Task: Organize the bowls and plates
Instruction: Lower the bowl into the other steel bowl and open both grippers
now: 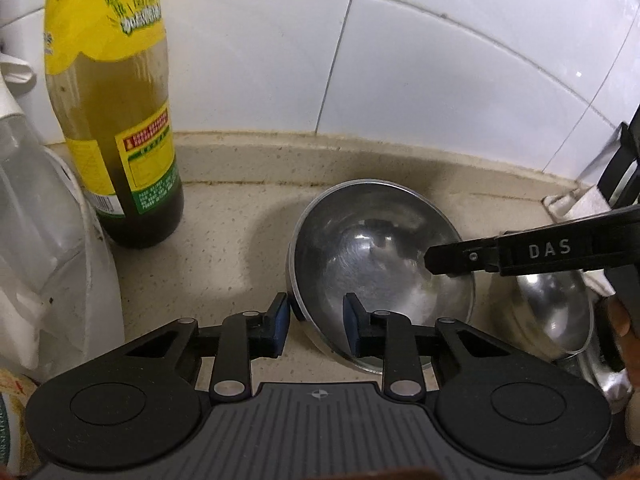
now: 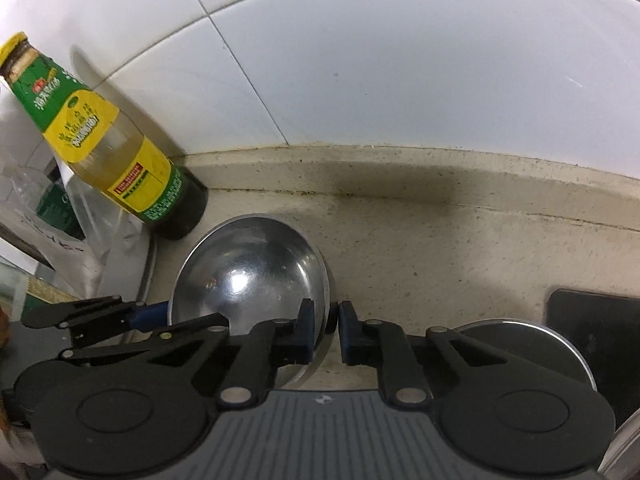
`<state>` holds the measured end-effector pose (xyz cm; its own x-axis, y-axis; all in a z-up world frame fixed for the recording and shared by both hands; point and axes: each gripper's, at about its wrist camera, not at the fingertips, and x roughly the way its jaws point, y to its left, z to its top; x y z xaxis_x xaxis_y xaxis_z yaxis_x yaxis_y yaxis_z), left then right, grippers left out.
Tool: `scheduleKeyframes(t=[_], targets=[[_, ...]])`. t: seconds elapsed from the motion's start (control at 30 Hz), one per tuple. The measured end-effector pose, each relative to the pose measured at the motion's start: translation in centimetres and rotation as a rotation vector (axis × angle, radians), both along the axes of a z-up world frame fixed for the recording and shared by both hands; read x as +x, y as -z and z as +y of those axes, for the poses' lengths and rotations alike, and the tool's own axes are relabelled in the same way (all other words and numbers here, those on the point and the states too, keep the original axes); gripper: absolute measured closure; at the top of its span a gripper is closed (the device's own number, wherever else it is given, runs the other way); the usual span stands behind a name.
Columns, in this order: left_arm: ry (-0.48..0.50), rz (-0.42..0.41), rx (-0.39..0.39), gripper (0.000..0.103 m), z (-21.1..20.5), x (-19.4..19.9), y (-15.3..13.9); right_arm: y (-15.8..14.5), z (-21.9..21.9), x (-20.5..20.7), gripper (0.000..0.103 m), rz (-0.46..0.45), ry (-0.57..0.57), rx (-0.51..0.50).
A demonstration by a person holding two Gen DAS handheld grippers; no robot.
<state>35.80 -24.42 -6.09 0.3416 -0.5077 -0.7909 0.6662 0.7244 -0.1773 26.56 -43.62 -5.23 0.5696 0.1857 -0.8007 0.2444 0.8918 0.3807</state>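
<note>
A steel bowl (image 1: 380, 256) (image 2: 248, 276) sits on the beige counter (image 1: 224, 240) near the tiled wall. My left gripper (image 1: 316, 322) straddles its left rim, one blue pad outside the wall and one inside, shut on it. In the right wrist view, the left gripper (image 2: 148, 316) reaches that rim from the left. My right gripper (image 2: 326, 330) is shut on the bowl's right rim, which runs up between the two pads. In the left wrist view, the right gripper (image 1: 436, 258) comes in from the right over the bowl's far side. A second steel bowl (image 1: 552, 312) lies to the right.
A tall yellow-labelled bottle (image 1: 116, 120) (image 2: 120, 160) stands left of the bowl by the wall. A white plastic container (image 1: 60, 280) and a plastic bag (image 2: 92, 232) crowd the left. A round steel piece (image 2: 520, 344) and a black flat object (image 2: 592, 320) lie at the right.
</note>
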Motion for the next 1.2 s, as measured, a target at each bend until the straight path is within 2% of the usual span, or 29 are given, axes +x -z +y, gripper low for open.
scheduleKeyframes(t=[0.17,0.43,0.8,1.03,1.2], targets=[[-0.002,-0.03,-0.026,0.066,0.3,-0.1,-1.4,-1.1,0.4,-0.2,0.089,-0.022,0.005,-0.009],[0.003,-0.032,-0.078,0.066,1.5,-1.2,-3.6,-3.4,0.2,-1.7,0.089,-0.084,0.018,0.032],[0.04,-0.069,-0.133,0.062,4.8,-5.2,-7.5,-7.1,2.4,-7.0,0.089,-0.138,-0.013,0.033],[0.061,-0.079,-0.152,0.061,6.9,-8.0,-8.4,-7.8,4.1,-9.8,0.089,-0.134,-0.028,0.041],[0.076,-0.054,-0.128,0.058,8.0,-9.8,-7.3,-6.9,5.5,-11.5,0.089,-0.099,-0.04,0.056]])
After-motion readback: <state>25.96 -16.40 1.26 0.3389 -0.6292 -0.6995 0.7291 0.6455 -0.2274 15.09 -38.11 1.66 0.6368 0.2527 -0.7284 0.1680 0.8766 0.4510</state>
